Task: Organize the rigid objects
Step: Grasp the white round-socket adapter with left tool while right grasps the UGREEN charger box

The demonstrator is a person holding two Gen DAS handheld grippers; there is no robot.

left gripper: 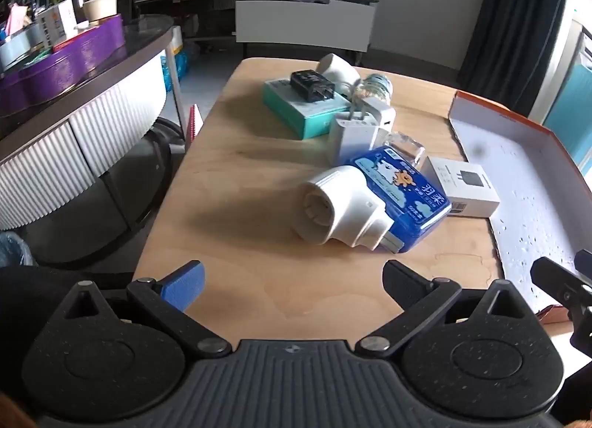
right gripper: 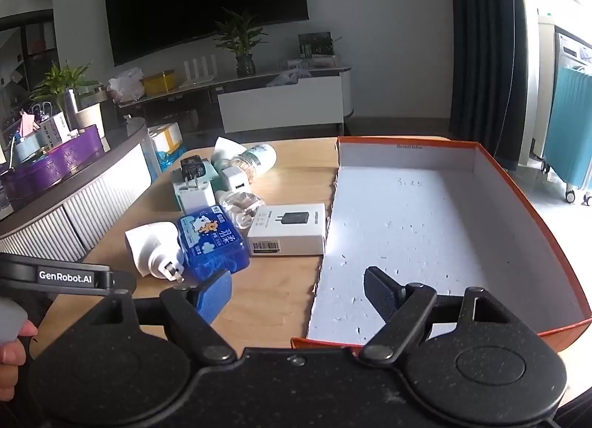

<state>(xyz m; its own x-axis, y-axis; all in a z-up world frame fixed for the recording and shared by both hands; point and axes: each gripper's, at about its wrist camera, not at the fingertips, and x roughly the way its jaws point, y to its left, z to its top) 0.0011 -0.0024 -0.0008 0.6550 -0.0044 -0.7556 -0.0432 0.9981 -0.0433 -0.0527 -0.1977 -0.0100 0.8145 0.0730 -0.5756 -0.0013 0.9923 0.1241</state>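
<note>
Wooden bench is carrying a pile of chargers and boxes beside an orange box, both grippers' fingers hanging spread wide, gripping nothing.

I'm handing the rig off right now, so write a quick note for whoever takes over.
Left claw: open, empty, over the table's near edge.
Right claw: open, empty, at the orange box's near left corner.
Box: nothing inside.
On the table: white round plug, blue tissue pack, white charger box, white adapters, black adapter on the teal box, bottle.
Done: nothing yet.
Left: everything, possibly into the box.
</note>
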